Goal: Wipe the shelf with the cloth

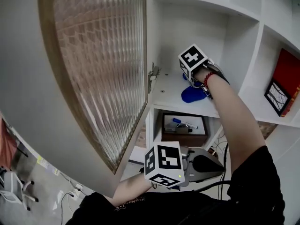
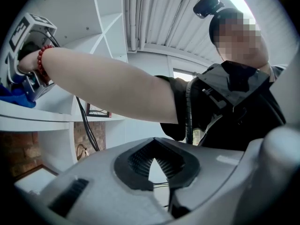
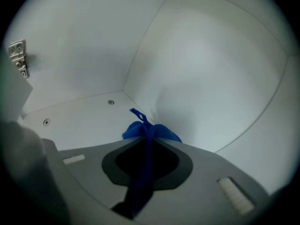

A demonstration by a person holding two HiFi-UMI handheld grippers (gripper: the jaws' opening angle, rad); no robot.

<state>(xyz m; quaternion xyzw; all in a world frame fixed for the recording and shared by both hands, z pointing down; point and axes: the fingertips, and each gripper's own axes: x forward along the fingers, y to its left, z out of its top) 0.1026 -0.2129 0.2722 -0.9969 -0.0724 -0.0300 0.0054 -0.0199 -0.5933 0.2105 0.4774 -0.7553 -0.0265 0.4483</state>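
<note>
A person's right arm reached into a white cubby. The right tool was pinching a blue cloth. The cloth lay on the shelf, far in and to the right, near the corner where the back and right walls met.

In the right gripper view, a twisted strand of cloth ran between the closed jaws. A small bunch of it stuck out past the tips toward that corner. The left tool hung low by the person's body, below the shelf, with its jaws pressed together on nothing. A ribbed-glass door stood open at the left, and its hinge was on the cubby's left wall.

The wiping appeared to be under way at the far right of the shelf. To do it well, the tool should probably tilt down so the bunched cloth, not the jaw tips, pressed on the board. With so little cloth past the tips, the tool itself could scrape the shelf. Overlapping strokes from the far corner toward the near edge, then leftward over the two screw holes, would likely cover the shelf. The tool would need to stop short of the hinge.
</note>
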